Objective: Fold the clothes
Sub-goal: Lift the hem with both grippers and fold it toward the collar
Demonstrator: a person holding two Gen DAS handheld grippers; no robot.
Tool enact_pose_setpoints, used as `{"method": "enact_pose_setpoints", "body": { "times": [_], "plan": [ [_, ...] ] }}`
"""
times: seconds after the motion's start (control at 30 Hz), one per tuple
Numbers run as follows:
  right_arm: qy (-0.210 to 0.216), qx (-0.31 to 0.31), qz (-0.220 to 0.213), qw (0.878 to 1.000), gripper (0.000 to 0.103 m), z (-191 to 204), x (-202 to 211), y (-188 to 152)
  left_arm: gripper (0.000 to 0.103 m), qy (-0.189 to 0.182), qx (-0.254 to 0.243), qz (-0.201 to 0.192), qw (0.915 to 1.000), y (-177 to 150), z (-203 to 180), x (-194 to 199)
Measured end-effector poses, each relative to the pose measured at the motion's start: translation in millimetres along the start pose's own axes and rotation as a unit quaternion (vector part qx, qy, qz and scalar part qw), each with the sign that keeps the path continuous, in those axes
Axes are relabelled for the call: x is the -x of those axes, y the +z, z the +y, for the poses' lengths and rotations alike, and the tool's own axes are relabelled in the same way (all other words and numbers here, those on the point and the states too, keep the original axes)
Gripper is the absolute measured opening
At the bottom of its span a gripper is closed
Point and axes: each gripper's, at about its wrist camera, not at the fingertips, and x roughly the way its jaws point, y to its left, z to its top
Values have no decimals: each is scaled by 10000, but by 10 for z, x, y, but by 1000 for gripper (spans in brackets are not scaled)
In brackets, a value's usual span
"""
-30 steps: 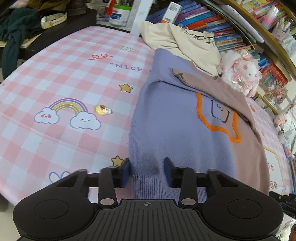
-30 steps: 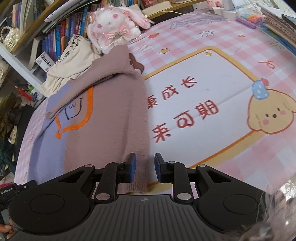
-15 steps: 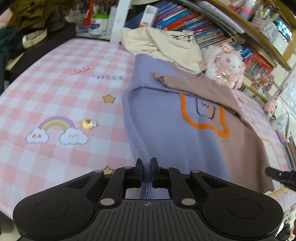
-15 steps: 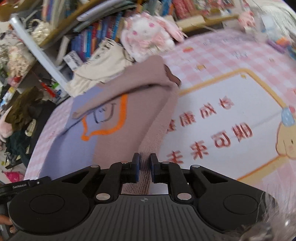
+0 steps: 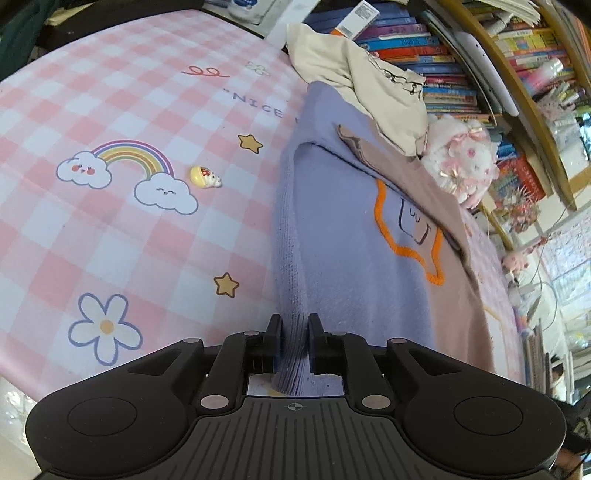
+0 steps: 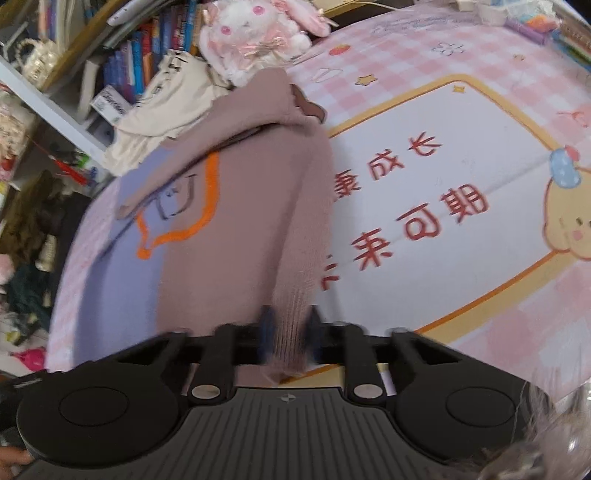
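Note:
A two-colour knit sweater (image 5: 343, 229), lilac on one half and mauve on the other with an orange outlined patch, lies on the pink checked table cover (image 5: 110, 122). My left gripper (image 5: 295, 328) is shut on the ribbed lilac hem at its near left corner. In the right wrist view my right gripper (image 6: 290, 325) is shut on the ribbed mauve hem of the same sweater (image 6: 240, 229), which rises in a ridge from the table. Both sleeves are folded across the chest.
A cream garment (image 5: 362, 74) lies bunched behind the sweater. A pink plush rabbit (image 6: 255, 33) sits by shelves of books (image 5: 436, 62). A small yellow figure (image 5: 205, 177) lies on the cover near the rainbow print.
Both grippers were open over the hem a second ago. They closed on it and have since lifted it, so the cloth now pulls up into ridges.

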Motion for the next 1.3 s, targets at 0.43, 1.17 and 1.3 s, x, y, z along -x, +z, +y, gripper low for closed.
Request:
{"method": "enact_pose_setpoints", "body": {
  "times": [0.43, 1.17, 1.3],
  "plan": [
    [-67, 214, -318, 9992, 11, -38, 197, -67, 6, -78, -198, 89, 9997, 14, -1, 44],
    [497, -669, -55, 9965, 9, -365, 305, -74, 4, -495, -203, 208, 9984, -123, -36, 153],
    [574, -684, -53, 9960, 9, -422, 465, -146, 4, -679, -38, 233, 9974, -234, -33, 266]
  ]
}}
